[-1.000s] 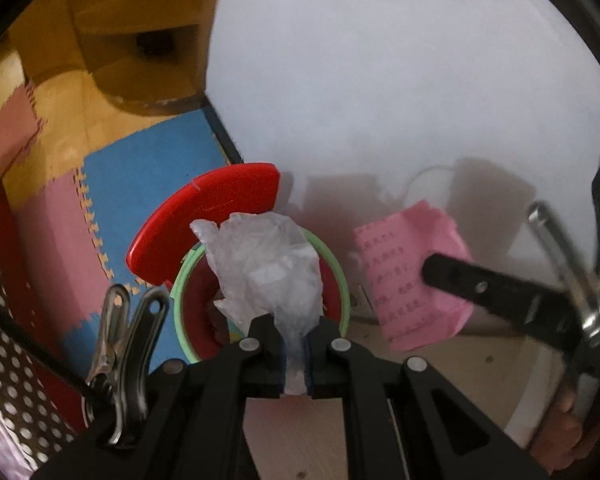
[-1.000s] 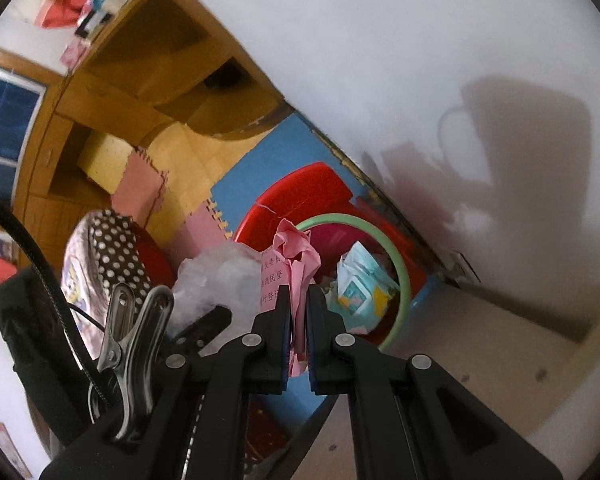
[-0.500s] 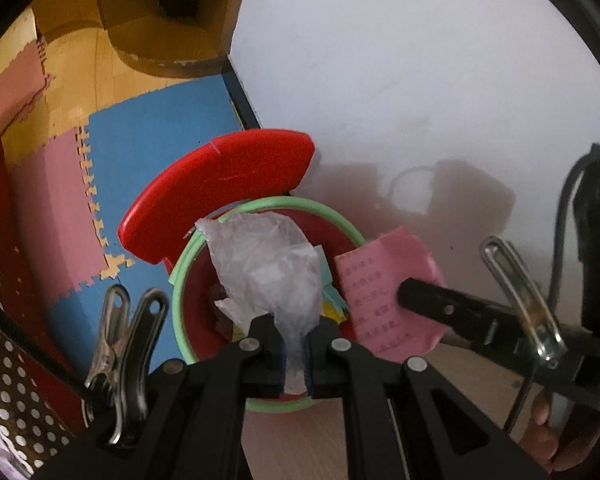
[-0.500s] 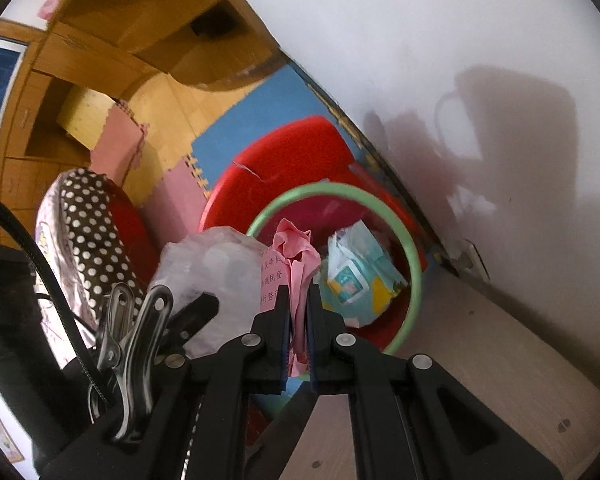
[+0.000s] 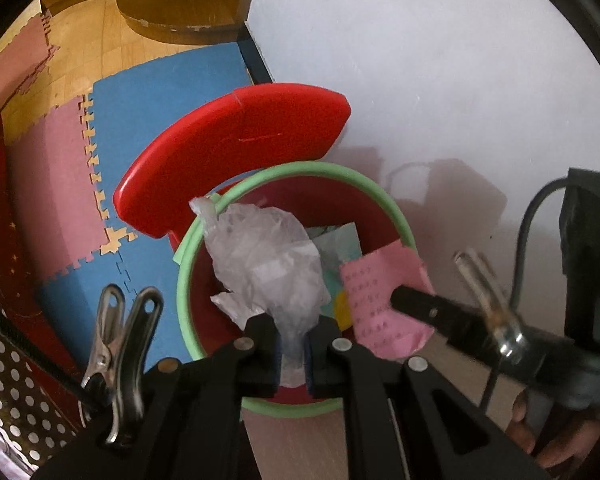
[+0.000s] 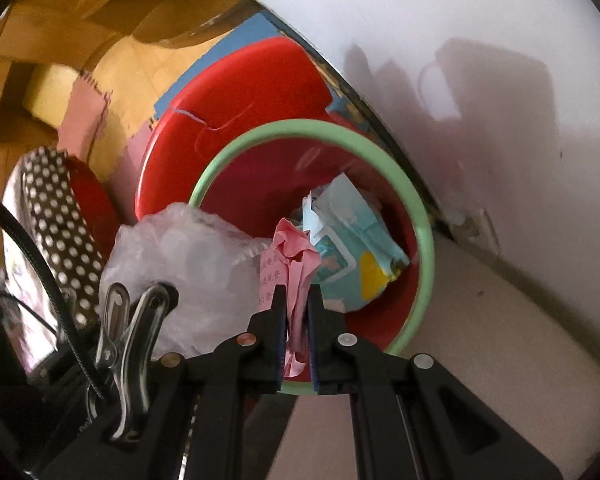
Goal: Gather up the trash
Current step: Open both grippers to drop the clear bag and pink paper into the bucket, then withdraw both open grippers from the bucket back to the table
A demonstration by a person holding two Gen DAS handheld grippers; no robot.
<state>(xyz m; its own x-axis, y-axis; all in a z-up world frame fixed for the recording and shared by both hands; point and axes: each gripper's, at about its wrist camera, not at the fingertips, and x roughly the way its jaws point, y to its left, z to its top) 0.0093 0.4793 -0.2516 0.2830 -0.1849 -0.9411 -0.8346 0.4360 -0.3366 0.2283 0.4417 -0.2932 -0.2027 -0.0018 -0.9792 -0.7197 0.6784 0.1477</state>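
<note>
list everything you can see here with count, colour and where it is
trash bin: 1, red with green rim, on the floor by the white wall
bin lid: 1, red, standing open behind the bin
wrapper: 1, light blue, inside the bin
foam mats: several, blue and pink, on the floor
plastic bag: 1, clear, above the bin
pink paper: 1, pink, above the bin
left gripper: black, shut on plastic bag
right gripper: black, shut on pink paper

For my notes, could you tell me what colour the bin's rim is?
Light green rim, on a red bin; clearest in the right wrist view.
</note>
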